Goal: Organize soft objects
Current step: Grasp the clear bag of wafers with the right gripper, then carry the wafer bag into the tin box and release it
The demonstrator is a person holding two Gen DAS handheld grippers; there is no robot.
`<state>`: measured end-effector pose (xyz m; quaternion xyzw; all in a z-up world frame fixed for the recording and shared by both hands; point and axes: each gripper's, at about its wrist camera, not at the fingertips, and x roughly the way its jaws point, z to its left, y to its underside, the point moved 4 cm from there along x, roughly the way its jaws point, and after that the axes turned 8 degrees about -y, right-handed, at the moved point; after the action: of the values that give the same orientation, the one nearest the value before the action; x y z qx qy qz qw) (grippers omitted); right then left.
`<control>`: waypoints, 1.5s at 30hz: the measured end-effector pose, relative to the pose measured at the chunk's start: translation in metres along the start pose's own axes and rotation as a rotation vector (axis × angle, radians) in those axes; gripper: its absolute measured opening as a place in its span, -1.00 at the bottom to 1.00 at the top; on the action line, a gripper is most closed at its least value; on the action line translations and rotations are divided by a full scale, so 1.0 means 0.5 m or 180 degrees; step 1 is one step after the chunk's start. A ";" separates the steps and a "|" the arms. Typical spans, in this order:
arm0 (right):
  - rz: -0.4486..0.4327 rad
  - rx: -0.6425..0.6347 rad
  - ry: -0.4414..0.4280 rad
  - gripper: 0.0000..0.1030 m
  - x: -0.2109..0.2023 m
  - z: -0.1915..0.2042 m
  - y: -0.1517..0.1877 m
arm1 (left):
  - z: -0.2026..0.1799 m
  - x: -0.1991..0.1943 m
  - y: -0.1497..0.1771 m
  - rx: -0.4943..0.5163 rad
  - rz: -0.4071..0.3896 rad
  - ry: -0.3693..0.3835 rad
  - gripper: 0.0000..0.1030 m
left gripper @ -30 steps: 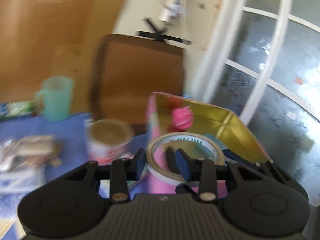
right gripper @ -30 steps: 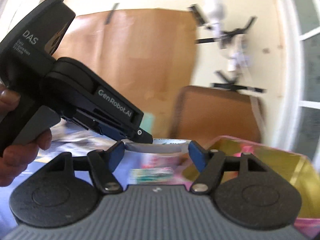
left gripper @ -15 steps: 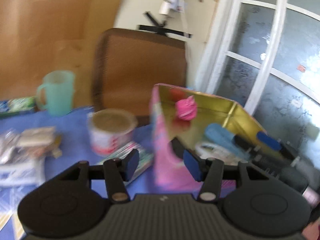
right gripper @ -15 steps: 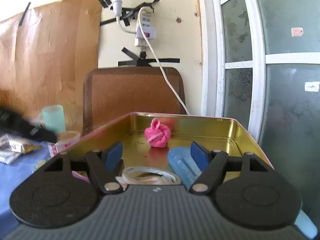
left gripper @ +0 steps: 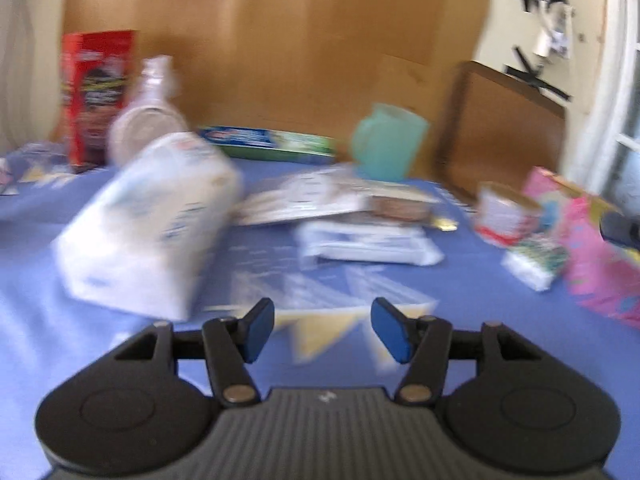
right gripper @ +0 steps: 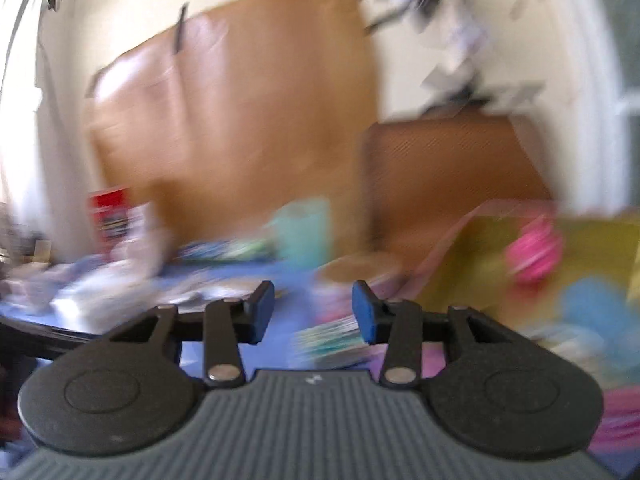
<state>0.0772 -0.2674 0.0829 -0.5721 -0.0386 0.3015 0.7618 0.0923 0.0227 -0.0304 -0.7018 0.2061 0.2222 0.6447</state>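
Observation:
My left gripper [left gripper: 322, 330] is open and empty above the blue tablecloth [left gripper: 248, 264]. A large white soft pack [left gripper: 152, 224] lies ahead to its left, and a flat white packet [left gripper: 368, 242] ahead to its right. A pink tin with a gold inside [left gripper: 592, 248] stands at the far right. My right gripper [right gripper: 313, 312] is open and empty; its view is blurred. The tin [right gripper: 472, 240] sits to its right with a pink soft ball [right gripper: 534, 254] and a blue object [right gripper: 596, 312] inside. A small patterned packet [right gripper: 332, 340] lies just past its fingers.
A red box [left gripper: 96, 92], a clear bottle [left gripper: 152, 120], a toothpaste box [left gripper: 272, 142], a teal mug [left gripper: 386, 142] and a small can [left gripper: 506, 214] stand along the back. A patterned packet [left gripper: 536, 260] lies beside the tin. A brown chair back [left gripper: 500, 128] is behind.
The left gripper let go of the tape roll into the tin, then swung left over the table. The right gripper has swung left away from the tin.

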 end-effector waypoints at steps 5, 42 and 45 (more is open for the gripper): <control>0.0436 0.0326 -0.0313 -0.11 0.163 0.040 -0.004 | 0.038 -0.005 -0.011 -0.0433 -0.0051 0.0198 0.15; 0.0857 -0.0352 -0.0516 0.52 -0.051 0.113 0.176 | -0.156 -0.071 0.010 -0.0187 0.0460 0.1514 0.56; 0.0888 -0.0478 -0.0481 0.52 -0.023 0.127 0.183 | -0.188 -0.068 0.022 -0.0049 0.0545 0.1508 0.51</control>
<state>0.0045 -0.2045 0.0262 -0.6029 -0.0384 0.4426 0.6627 0.0624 -0.0717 -0.0134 -0.7192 0.4084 0.1069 0.5519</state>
